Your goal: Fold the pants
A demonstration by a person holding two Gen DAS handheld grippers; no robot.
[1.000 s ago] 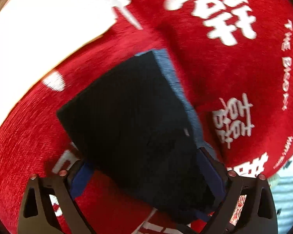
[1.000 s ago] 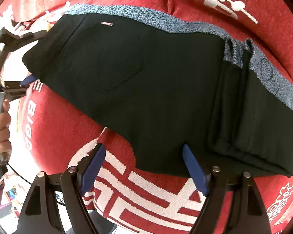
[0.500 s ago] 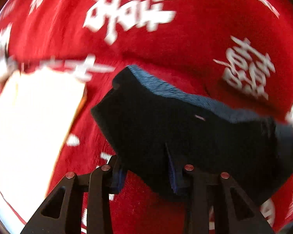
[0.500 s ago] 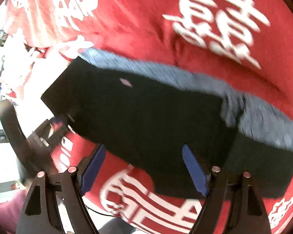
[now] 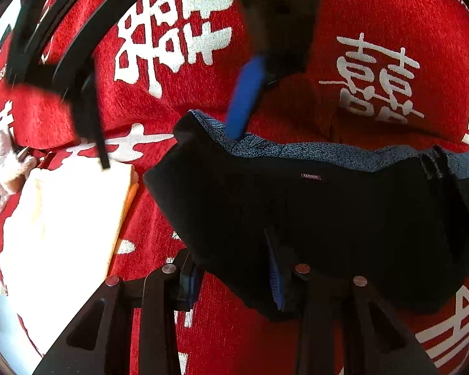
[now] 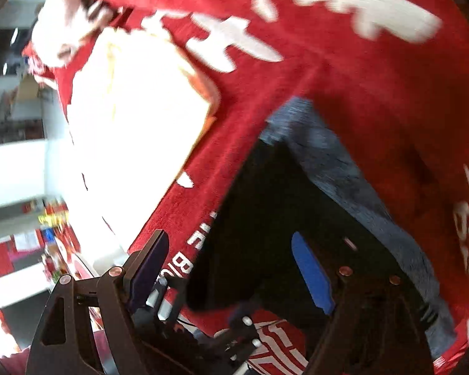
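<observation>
The left gripper (image 5: 234, 276) pinches the near edge of the pants (image 5: 328, 218), which lie folded on the red cloth (image 5: 390, 47) near its middle. The right gripper (image 6: 231, 265) hangs spread above the waistband end, gripping nothing. To fold well, keep the left pinch firm, clamp the right gripper onto the matching corner, lift both evenly, and lay edge on edge. The white pad (image 5: 62, 234) sits just beside the pants, toward the cloth's left edge.
</observation>
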